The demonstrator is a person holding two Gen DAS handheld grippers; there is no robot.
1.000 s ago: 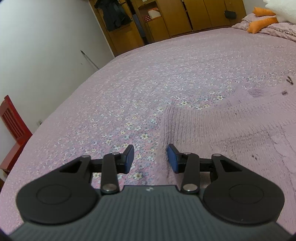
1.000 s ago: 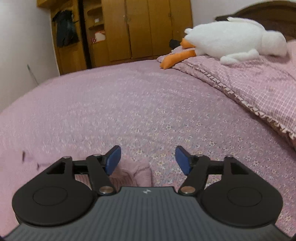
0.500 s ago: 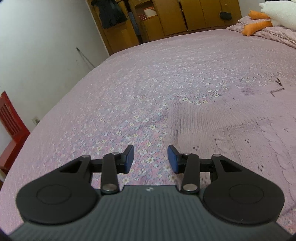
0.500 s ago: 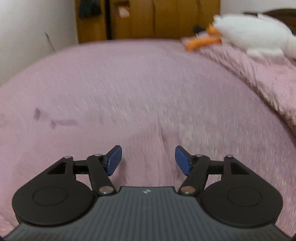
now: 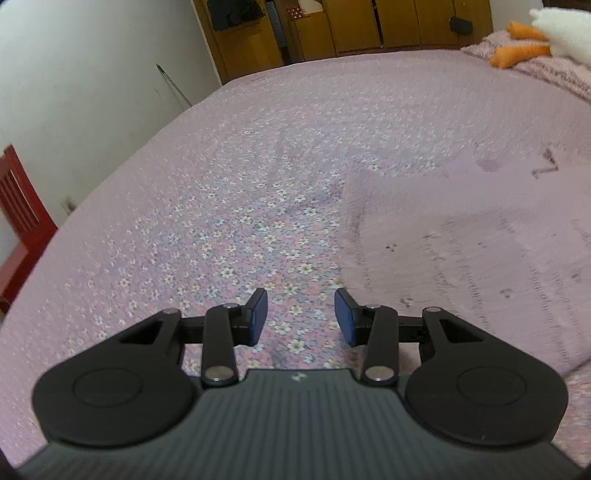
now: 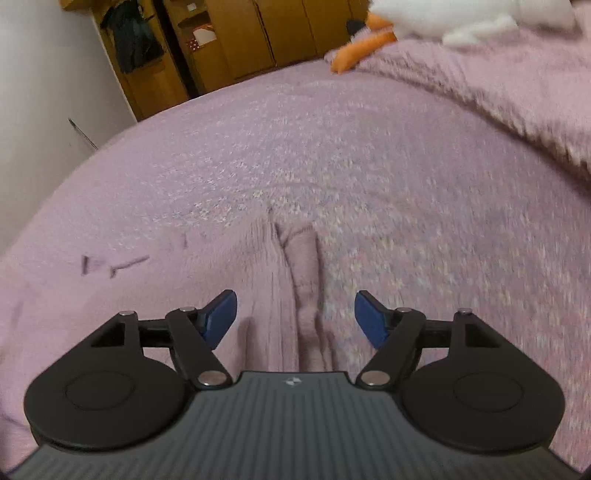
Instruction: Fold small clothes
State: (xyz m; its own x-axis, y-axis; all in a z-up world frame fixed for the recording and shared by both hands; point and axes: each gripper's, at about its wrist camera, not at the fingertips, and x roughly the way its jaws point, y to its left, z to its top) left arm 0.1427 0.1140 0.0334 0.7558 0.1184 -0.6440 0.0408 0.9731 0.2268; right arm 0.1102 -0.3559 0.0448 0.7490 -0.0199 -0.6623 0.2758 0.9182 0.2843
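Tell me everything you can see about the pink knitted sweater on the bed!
The pink knitted sweater is a pale mauve ribbed knit, almost the colour of the flowery bedspread it lies on. It looks soft, spread mostly flat. In the right wrist view one narrow part, maybe a sleeve, lies creased lengthwise. Small dark marks dot the knit in the left wrist view. Nothing grips it.

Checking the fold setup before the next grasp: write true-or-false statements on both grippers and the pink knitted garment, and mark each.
1. The right gripper holds the pink knitted garment. False: its jaws, just opening, stand apart around a sleeve-like fold.
2. The left gripper is empty. True.
3. The garment lies on a floral purple bedspread. True.
4. A white plush goose with orange feet lies between the left gripper's jaws. False: it rests far off.
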